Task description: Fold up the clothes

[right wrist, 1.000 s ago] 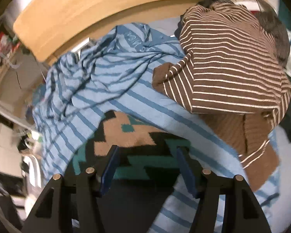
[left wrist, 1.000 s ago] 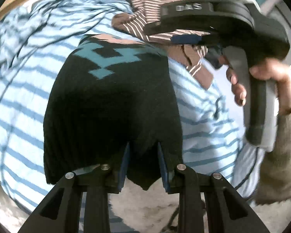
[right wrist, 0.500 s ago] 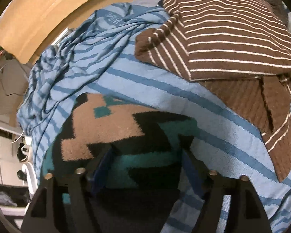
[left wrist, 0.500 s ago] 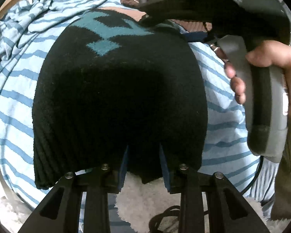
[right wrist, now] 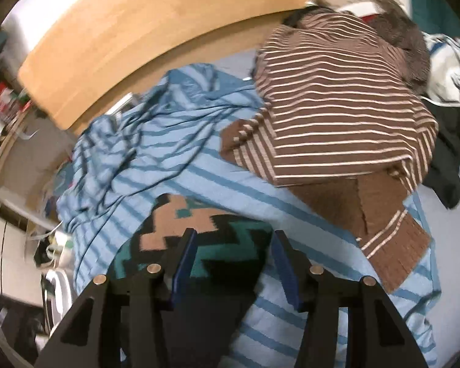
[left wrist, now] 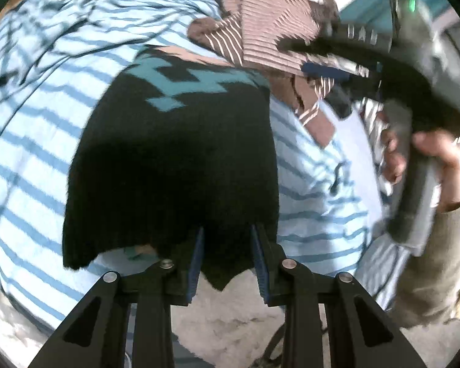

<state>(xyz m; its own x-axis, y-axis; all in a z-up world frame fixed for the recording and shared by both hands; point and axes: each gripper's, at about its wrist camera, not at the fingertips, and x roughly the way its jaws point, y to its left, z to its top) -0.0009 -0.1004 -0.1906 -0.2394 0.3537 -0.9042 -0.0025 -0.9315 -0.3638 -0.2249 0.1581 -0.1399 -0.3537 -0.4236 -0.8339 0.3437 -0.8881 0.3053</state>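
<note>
- My left tongs [left wrist: 227,257] are clenched on the near hem of the black patterned sweater [left wrist: 174,159]; a point of the hem pokes out below the pads, so I keep the bite deep enough that the knit does not slip
- My right tongs [right wrist: 233,260] have just been closing, yet in the right wrist view the pads stand apart over the teal and tan zigzag end of the sweater, with no cloth visibly pinched; I judge them released
- The sweater lies as a narrow folded panel on the blue striped garment [right wrist: 199,184], which is spread over the bed
- To fold well, I would seat the right tongs on the far edge, then bring both ends together evenly so the sides line up
- The brown striped top [right wrist: 337,107] overlaps the blue garment just beyond; I must not snag it
- The wooden headboard [right wrist: 138,30] runs behind, well apart
</note>
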